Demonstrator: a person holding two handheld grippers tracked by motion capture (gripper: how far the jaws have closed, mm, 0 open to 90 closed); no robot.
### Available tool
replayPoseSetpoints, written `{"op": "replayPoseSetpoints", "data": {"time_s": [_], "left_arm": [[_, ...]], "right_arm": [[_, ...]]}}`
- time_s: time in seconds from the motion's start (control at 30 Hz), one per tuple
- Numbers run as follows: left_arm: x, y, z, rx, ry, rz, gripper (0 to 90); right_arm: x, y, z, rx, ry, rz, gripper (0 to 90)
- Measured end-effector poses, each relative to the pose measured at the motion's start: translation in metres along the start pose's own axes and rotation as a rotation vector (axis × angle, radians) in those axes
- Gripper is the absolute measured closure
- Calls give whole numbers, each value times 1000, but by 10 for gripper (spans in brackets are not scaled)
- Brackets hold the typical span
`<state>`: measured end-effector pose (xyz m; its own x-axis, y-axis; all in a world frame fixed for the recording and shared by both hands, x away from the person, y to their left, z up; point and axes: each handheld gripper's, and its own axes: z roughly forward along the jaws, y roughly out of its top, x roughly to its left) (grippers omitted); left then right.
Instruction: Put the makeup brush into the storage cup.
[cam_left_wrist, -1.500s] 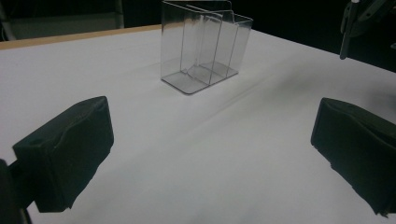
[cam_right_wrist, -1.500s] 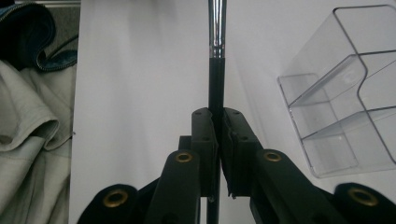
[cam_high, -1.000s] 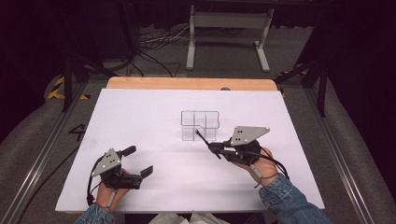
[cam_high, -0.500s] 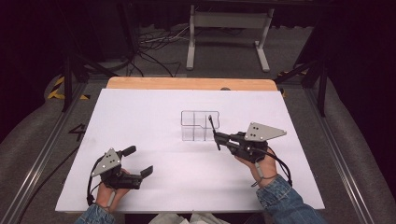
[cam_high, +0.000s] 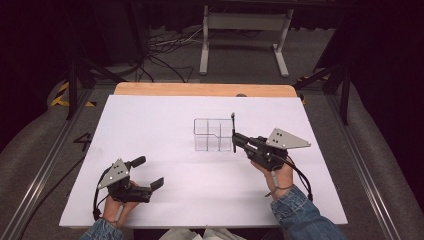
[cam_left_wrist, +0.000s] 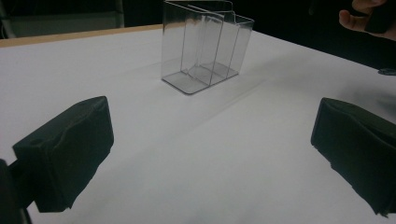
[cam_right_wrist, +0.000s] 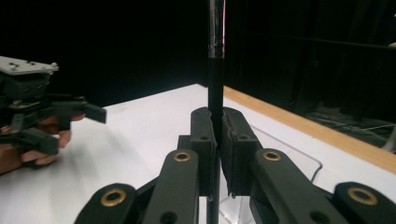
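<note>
A clear plastic organizer (cam_high: 213, 135) with several compartments stands at the middle of the white table (cam_high: 150, 125). My right gripper (cam_high: 235, 138) is shut on a thin black stick (cam_high: 233, 125), which it holds upright at the organizer's right end. In the right gripper view the stick (cam_right_wrist: 215, 84) rises between the closed jaws (cam_right_wrist: 216, 140), with the organizer's clear wall (cam_right_wrist: 289, 158) just below. My left gripper (cam_high: 149, 172) rests open near the front left, its jaws wide apart (cam_left_wrist: 210, 149) and aimed at the organizer (cam_left_wrist: 205, 46).
A wooden strip (cam_high: 205, 89) edges the table's far side. Beyond it, a metal stand (cam_high: 245, 30) and cables lie on the floor. Rails run along both sides of the table. White surface lies open between the left gripper and the organizer.
My right gripper has moved forward to the organizer's right end and turned the stick from slanting to upright. The left gripper has stayed put.
</note>
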<state>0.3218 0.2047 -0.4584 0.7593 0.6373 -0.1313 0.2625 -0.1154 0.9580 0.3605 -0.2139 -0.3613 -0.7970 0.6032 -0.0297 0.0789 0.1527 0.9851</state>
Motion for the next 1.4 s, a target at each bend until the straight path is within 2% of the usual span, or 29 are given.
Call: {"op": "replayPoseSetpoints", "data": {"time_s": [0.13,0.3,0.67,1.13,1.4], "left_arm": [[0,0,0,0,1,-5,0],[0,0,1,3,0,-6,0],[0,0,0,5,3,1,1],[0,0,0,8,-2,3,0],[0,0,0,6,-3,3,0]], "right_arm": [[0,-1,2,-41,-47,-8,842],[-6,-2,11,-45,-70,2,842],[-19,3,32,-37,-76,14,841],[-21,10,63,-25,-90,5,841],[-24,13,73,-29,-99,10,841]]}}
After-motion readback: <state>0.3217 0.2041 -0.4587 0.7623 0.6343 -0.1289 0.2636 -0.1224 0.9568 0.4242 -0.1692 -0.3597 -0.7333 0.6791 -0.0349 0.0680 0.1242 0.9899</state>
